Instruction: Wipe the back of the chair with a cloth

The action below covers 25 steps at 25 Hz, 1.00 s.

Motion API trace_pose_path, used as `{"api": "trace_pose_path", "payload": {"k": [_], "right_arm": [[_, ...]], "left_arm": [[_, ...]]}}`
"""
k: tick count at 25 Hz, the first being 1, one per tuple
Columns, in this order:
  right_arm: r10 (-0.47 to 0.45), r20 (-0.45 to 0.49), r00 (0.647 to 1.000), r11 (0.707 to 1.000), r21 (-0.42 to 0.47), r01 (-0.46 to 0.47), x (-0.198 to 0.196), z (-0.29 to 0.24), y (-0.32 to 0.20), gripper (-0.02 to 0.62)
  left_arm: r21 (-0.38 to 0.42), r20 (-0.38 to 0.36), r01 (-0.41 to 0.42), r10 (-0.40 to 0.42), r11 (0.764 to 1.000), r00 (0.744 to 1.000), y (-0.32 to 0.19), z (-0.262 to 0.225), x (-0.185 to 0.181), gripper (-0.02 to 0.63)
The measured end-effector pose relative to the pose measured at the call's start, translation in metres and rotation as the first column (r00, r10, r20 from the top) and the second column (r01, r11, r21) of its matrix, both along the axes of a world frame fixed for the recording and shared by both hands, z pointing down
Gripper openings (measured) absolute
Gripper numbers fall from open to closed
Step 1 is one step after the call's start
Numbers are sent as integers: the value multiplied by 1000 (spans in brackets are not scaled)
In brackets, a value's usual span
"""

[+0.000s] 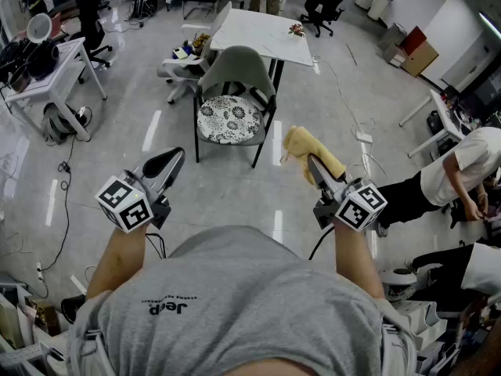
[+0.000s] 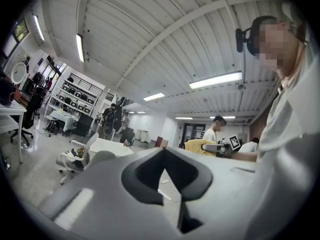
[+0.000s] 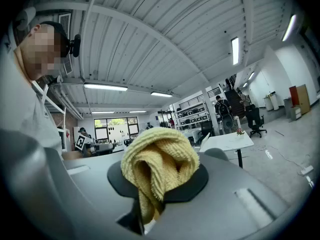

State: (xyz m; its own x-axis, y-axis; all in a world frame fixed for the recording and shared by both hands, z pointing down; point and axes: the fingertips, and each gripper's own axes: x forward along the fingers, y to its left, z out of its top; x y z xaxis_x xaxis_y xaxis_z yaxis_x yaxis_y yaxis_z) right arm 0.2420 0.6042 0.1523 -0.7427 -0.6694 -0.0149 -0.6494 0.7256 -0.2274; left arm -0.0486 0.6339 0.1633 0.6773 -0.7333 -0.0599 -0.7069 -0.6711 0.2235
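A grey chair (image 1: 232, 73) with a floral seat cushion (image 1: 227, 119) stands ahead of me on the floor, its curved back on the far side against a white table. My right gripper (image 1: 311, 161) is shut on a yellow cloth (image 1: 312, 152), held in the air to the right of the chair. The cloth (image 3: 159, 166) bunches up between the jaws in the right gripper view. My left gripper (image 1: 174, 160) hangs shut and empty, left of the chair's front. Both grippers are well short of the chair back.
A white table (image 1: 264, 36) stands just behind the chair. A white desk (image 1: 55, 73) with gear is at the left, office chairs at the back. A person (image 1: 454, 178) in a white shirt crouches at the right. Cables run across the floor.
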Motion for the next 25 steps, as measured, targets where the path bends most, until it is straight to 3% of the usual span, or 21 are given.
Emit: {"api": "trace_pose_path", "payload": {"k": [8,18,25], "right_arm": [[1,-14,1000,1000,2,-1,7,-6,-3,58],[-49,25,998,999,2,49,43,-13,-6,60],[-102,-2,995,995,14,102,65,-8,-8,61]], "left_arm": [[-7,-26,10,-10,1000,1000,-6,8,6,58],[-9,-28,48,-48,999,998,-3,6,45,58],[-27,-35,73,-74,997,997,1,13,81,58]]}}
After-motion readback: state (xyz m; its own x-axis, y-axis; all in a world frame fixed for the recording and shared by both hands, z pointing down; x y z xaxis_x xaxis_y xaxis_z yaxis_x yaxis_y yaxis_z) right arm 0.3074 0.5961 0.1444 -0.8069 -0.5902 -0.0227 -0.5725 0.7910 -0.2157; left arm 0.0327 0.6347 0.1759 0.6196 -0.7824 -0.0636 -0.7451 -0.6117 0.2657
